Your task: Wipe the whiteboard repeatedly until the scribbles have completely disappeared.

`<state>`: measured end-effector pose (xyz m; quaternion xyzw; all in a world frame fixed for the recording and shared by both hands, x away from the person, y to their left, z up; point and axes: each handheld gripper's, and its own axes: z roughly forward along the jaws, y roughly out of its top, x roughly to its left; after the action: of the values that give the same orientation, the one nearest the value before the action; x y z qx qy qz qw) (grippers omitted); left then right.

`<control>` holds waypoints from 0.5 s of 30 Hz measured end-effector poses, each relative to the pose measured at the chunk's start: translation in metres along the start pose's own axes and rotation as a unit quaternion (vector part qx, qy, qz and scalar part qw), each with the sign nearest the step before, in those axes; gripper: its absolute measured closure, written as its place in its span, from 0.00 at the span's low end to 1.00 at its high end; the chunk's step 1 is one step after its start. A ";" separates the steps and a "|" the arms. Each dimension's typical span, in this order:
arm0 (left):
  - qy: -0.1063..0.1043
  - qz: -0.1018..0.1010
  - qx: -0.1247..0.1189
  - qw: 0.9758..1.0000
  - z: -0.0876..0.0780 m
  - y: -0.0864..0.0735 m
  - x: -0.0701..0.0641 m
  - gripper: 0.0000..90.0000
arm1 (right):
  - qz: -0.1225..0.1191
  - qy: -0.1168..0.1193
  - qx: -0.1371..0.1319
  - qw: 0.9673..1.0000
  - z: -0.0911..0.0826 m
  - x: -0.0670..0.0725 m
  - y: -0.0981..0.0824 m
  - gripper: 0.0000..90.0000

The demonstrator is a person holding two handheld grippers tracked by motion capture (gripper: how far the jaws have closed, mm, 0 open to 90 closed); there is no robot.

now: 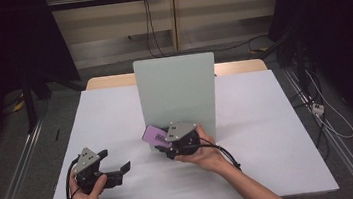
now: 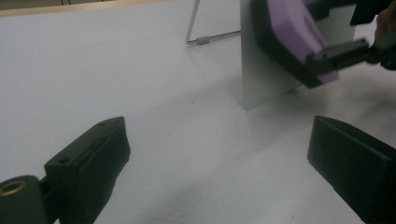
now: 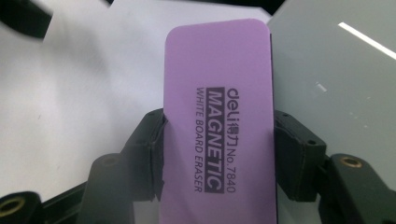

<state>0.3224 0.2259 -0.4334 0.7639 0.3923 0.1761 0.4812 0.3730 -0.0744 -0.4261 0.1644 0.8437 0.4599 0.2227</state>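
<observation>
The right claw (image 1: pixel 165 142) clamps the purple whiteboard eraser (image 3: pixel 217 121) by its long sides near the tabletop (image 1: pixel 269 134) centre, seemingly to wipe the upright whiteboard (image 1: pixel 176 92), while the left claw (image 1: pixel 117 167) rests wide near the front-left corner.

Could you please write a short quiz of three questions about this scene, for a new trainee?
1. True or false: the right gripper is shut on the purple whiteboard eraser.
2. Which one stands upright on the table? A) a blue bottle B) a pale whiteboard panel C) a metal bowl
3. Fill in: the jaws of the left gripper are ____ with nothing between them.

Key
1. True; its jaws press on both long sides of the eraser.
2. B; the eraser is held close in front of the panel's lower part.
3. Open; there is bare table between them.
</observation>
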 end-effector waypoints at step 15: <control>-0.002 0.002 0.001 1.000 0.000 0.000 -0.001 0.06 | -0.016 0.007 0.004 1.000 0.010 0.001 0.014 0.46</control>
<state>0.3217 0.2252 -0.4330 0.7651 0.3902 0.1750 0.4813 0.3784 -0.0600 -0.4194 0.1492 0.8495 0.4540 0.2236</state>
